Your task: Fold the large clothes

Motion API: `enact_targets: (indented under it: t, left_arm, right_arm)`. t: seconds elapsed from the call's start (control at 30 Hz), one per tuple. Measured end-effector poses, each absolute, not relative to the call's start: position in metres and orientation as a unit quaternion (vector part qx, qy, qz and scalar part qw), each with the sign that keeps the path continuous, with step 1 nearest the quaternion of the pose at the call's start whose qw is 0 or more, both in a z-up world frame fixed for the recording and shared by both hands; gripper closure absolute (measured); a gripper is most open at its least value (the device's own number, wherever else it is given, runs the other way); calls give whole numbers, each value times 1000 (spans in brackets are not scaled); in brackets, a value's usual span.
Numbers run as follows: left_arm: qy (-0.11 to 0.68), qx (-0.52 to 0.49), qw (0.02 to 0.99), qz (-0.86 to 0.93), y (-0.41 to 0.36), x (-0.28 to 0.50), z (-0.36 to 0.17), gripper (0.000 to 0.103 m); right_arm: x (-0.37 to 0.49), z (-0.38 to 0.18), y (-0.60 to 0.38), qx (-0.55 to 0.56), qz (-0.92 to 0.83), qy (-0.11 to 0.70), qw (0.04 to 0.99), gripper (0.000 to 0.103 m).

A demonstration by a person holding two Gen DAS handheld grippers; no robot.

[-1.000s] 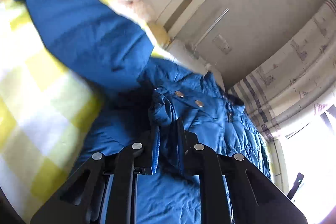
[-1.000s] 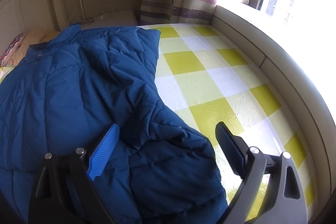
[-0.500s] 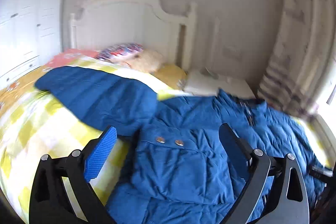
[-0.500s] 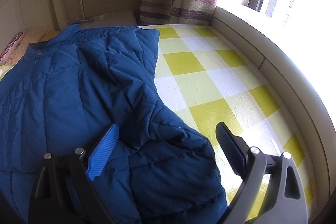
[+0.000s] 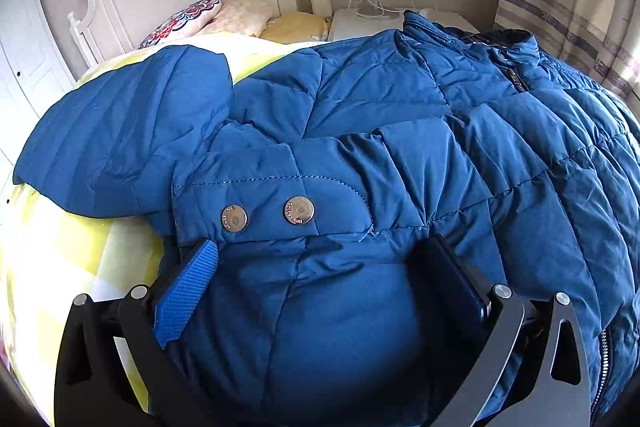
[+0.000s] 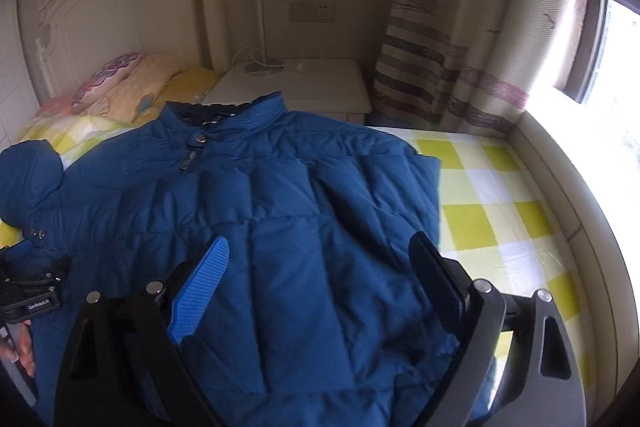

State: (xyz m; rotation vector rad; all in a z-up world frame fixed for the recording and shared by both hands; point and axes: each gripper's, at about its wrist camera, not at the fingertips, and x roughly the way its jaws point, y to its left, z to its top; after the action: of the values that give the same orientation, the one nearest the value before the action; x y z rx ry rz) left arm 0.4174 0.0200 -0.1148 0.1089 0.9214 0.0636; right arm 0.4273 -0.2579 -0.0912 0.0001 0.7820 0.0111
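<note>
Fingers: I am seeing both pairs spread wide and gripping nothing; on each gripper one blue ribbed pad (image 5: 186, 297) is facing one dark pad across a broad gap filled with jacket fabric.
Bed: I am looking at a bed with a yellow and white checked cover (image 6: 492, 211), which is showing bare on the window side and in a strip at the left of the left wrist view.
Jacket: I am watching the big blue quilted puffer jacket (image 6: 280, 203) lying spread on that cover, front up, its collar pointing toward the white headboard (image 6: 120, 3) and its zip pull sitting just under the collar snap.
Sleeve: I am seeing the jacket's sleeve (image 5: 120, 131) bending back over the chest, with its cuff tab carrying two silver snap buttons (image 5: 299, 209) lying just ahead of the left gripper (image 5: 320, 291).
Left gripper: I am holding it low over the cuff end of the sleeve; whether the pads are touching the fabric I cannot tell.
Right gripper: I am hovering the right gripper (image 6: 320, 283) above the jacket's lower body, near the hem edge by the bare checks.
Nightstand: I am noting a white bedside cabinet (image 6: 304, 87) standing beside the striped curtain (image 6: 440, 67).
Pillows: I am seeing patterned pillows (image 6: 132, 83) resting against the headboard.
</note>
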Motion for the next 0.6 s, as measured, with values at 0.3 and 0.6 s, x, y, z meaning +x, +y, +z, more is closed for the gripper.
enact_targets:
  t: [0.3,0.6]
  left_arm:
    - [429,31,903,26,25,411,-108,4]
    - [345,14,938,8,21,381,-76,4]
  right_arm:
    - [470,-137,-288,60,-60,466,881,10]
    - [468,-148,-303,25,-52,456,888,4]
